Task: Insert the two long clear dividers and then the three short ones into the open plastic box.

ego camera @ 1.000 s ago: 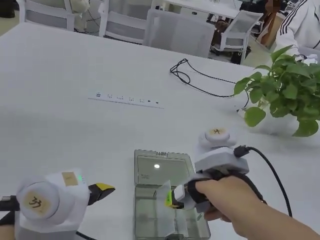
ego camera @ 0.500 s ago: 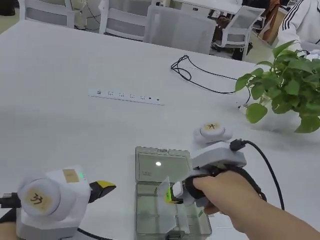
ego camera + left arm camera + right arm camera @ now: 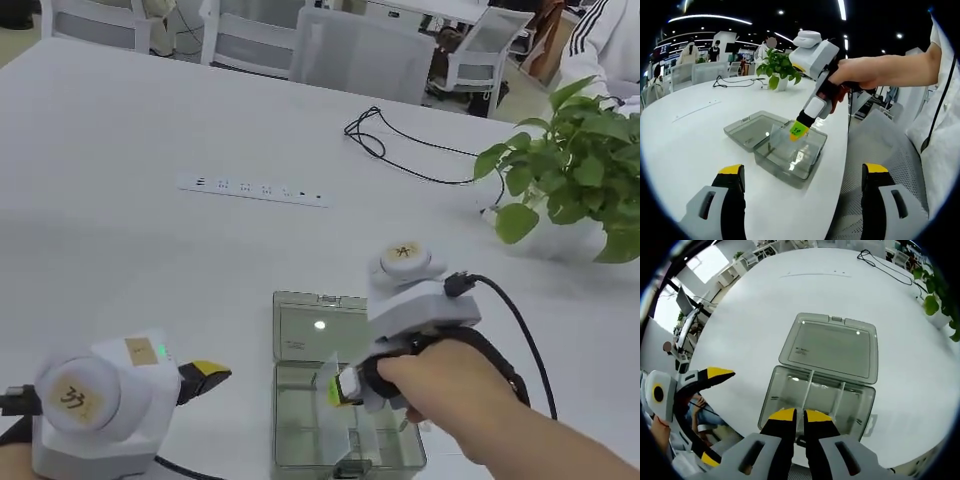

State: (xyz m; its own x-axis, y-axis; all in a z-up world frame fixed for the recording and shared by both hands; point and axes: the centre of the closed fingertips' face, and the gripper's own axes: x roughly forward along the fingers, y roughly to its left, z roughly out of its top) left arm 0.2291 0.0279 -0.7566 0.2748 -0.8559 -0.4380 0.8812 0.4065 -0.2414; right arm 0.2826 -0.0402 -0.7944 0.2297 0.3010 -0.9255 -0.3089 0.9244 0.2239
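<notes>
You are seating a clear divider (image 3: 325,372) into the base of the open plastic box (image 3: 771,390), so square it up before you press. Hold the pane upright, line its ends up with the grooves in the opposite walls, and lower it straight so neither end rides up. Your right gripper (image 3: 799,415) hangs over the base's near wall with its fingers (image 3: 782,416) drawn to a narrow slit. From the head view and the left gripper view they appear to pinch the pane by its upper edge (in the right gripper view the plastic is too clear to pick out between them). Let go only once both ends feel seated. Your left gripper (image 3: 802,170) sits at about 9 o'clock of the box, well apart from it, fingers (image 3: 732,171) spread wide and holding nothing. It could steady a wall if the box slides on the desk (image 3: 150,250).

The box is smoky, see-through plastic. It lies near the desk's front edge, at 6 o'clock from the white power strip (image 3: 252,189), with its hinged lid (image 3: 830,345) folded flat at the base's 12 o'clock. Thin partitions already split the base, though I can't tell how many. The divider is a thin, glassy sheet, likely slippery and slightly flexible.
</notes>
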